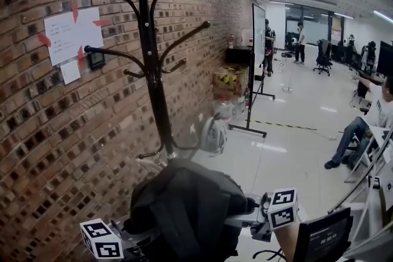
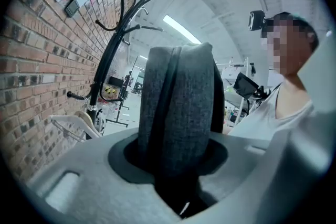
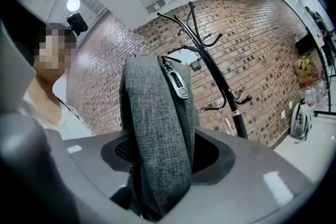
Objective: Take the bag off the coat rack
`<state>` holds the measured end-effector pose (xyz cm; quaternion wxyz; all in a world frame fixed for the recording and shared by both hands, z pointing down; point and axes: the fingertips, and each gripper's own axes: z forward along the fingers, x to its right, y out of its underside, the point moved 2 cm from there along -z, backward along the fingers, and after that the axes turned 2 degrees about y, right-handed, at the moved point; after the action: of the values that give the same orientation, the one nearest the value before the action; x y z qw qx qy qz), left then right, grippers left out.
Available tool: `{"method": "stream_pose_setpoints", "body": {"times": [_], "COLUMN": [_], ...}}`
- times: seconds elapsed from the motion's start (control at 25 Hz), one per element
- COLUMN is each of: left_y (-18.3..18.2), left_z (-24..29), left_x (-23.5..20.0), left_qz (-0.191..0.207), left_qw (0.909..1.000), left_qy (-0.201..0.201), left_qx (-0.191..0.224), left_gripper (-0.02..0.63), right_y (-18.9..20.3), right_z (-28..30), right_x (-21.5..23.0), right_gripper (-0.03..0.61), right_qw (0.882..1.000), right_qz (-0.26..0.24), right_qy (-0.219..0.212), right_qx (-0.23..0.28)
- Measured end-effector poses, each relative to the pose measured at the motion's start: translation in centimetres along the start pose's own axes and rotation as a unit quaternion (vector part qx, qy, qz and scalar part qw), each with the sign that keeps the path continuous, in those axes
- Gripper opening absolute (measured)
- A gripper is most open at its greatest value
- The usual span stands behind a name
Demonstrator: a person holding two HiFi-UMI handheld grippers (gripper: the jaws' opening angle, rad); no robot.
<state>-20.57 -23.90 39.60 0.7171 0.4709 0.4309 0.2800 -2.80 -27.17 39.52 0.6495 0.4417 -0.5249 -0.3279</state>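
Beside one coat rack (image 1: 152, 70), left claw (image 2: 176, 176) and right claw (image 3: 157, 176) grip one bag (image 1: 184, 205).

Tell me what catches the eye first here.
The dark grey bag fills the bottom of the head view, held by the left tongs and the right tongs. Behind it the black coat rack stands against the red brick wall, its upper hooks bare.

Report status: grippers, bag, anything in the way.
Left gripper shut on the bag. Right gripper shut on it too. Bag off the coat rack, held low before it. Nothing blocking.
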Motion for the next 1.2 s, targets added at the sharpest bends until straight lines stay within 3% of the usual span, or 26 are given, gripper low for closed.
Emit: {"method": "stream_pose_setpoints", "body": {"times": [0.36,0.56,0.76,1.2], "left_y": [5.1,7.2,8.3,8.2], "left_z": [2.2,2.8,2.5,1.2], "left_x": [15.5,21.1,24.2,25.1], "left_qz": [-0.004,-0.008,0.002,0.013], "left_qw": [0.9995,0.9996,0.9995,0.9994], "left_qy": [-0.032,-0.029,-0.033,-0.033], "left_qx": [0.006,0.003,0.002,0.000], "left_gripper": [0.158,0.158,0.158,0.160], "right_y": [4.5,6.4,7.6,8.0], "right_z": [-11.8,-16.0,-18.0,-17.5], "right_x": [-9.5,-13.3,-15.7,-17.3], "right_gripper": [0.244,0.244,0.244,0.244], "right_qw": [1.000,1.000,1.000,1.000], "right_qz": [0.000,-0.001,-0.004,-0.003], "right_qy": [-0.008,-0.004,-0.008,-0.005], "right_qx": [-0.003,-0.004,0.004,0.016]}}
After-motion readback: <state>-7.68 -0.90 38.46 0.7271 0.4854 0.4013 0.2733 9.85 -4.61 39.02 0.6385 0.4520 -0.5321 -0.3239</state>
